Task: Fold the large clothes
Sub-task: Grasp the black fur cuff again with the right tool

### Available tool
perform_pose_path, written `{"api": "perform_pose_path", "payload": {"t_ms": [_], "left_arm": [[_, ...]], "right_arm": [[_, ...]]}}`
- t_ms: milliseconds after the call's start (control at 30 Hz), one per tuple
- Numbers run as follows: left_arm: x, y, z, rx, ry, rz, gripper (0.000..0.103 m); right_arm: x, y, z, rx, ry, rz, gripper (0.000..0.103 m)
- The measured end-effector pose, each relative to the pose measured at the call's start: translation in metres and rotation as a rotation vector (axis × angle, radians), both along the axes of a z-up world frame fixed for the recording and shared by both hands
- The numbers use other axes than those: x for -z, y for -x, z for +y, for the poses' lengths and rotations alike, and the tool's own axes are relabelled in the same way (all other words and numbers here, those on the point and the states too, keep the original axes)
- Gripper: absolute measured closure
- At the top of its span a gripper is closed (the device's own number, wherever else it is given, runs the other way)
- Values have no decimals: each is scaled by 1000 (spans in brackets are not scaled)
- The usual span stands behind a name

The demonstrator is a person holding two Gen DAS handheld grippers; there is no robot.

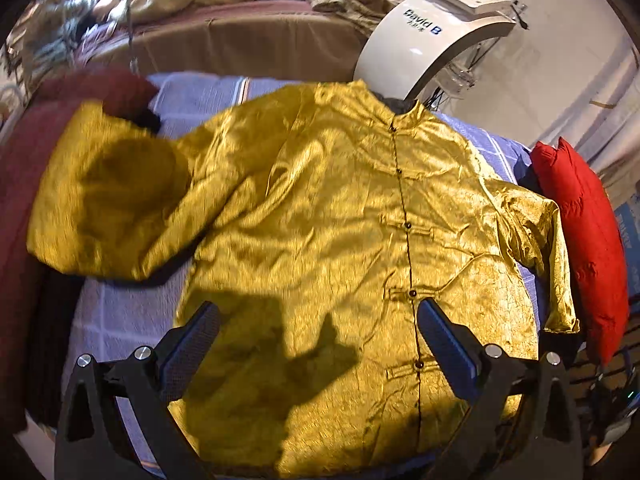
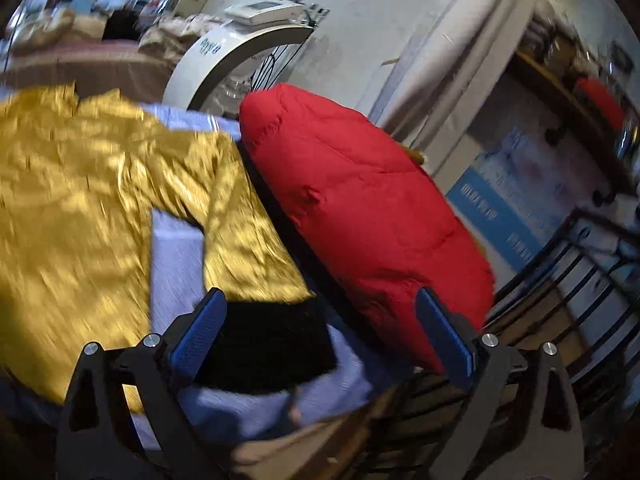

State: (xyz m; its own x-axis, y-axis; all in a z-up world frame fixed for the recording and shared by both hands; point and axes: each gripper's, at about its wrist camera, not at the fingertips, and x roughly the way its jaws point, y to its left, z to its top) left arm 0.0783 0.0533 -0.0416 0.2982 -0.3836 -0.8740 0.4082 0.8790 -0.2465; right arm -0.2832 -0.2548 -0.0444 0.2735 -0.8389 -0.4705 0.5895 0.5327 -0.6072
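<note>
Gold satin jacket (image 1: pixel 320 208) lies spread flat, front up, on bed w/ lilac sheet (image 1: pixel 192 92); red cushion (image 2: pixel 360 216) beside its sleeve. Left tool (image 1: pixel 318 316) above hem, jaws wide, empty. Right tool (image 2: pixel 320 304) over black cuff (image 2: pixel 272 344), jaws apart, empty.

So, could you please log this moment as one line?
task: fold gold jacket | state: spread flat, unfolded | left gripper: open, empty | right gripper: open, empty, above black cuff

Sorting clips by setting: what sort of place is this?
Probably a beauty or treatment room: a gold jacket lies on a sheeted bed, a white arched machine stands beyond, and another cluttered bed behind.
</note>
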Motion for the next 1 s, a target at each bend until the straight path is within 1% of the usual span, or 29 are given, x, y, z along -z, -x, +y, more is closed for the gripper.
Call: {"api": "perform_pose_path", "payload": {"t_ms": [67,100,133,233,300,433,467,500,533,633,667,700,767,800,867,933,1000], "left_arm": [[10,4,5,-47,6,43,6],[12,6,6,-57,16,51,6],[11,8,7,-60,24,54,6],[3,13,4,-63,20,48,6],[-2,17,2,-63,3,40,6],[-3,25,2,-93,-5,53,6],[-2,27,2,-101,-3,61,6],[-1,29,1,-106,-1,68,6],[0,31,1,-111,-2,75,6],[5,35,-6,-112,-14,92,6],[7,36,-9,-108,-19,95,6],[7,37,-12,-102,-24,95,6],[7,40,-16,-91,-42,82,6],[7,41,-16,-92,-56,69,6],[8,43,-15,-91,-98,49,6],[12,43,-12,-87,-144,51,6],[16,42,-4,-96,-168,49,6]], "right_arm": [[34,8,9,-58,142,165,9],[48,11,13,-92,210,219,9],[63,13,14,-130,255,258,9],[98,16,1,-202,227,328,9],[122,15,-8,-239,236,418,9],[163,21,-20,-317,376,581,9],[168,22,-24,-331,418,603,9],[170,23,-26,-344,458,602,9],[166,24,-27,-359,473,582,9],[150,15,-33,-414,427,505,9],[146,12,-35,-436,409,488,15],[142,9,-36,-467,383,474,23],[135,0,-40,-507,288,467,72],[133,-3,-41,-514,244,462,79],[129,-8,-43,-515,181,450,88],[121,-12,-48,-504,85,422,91],[109,-15,-55,-482,-30,373,93]]}}
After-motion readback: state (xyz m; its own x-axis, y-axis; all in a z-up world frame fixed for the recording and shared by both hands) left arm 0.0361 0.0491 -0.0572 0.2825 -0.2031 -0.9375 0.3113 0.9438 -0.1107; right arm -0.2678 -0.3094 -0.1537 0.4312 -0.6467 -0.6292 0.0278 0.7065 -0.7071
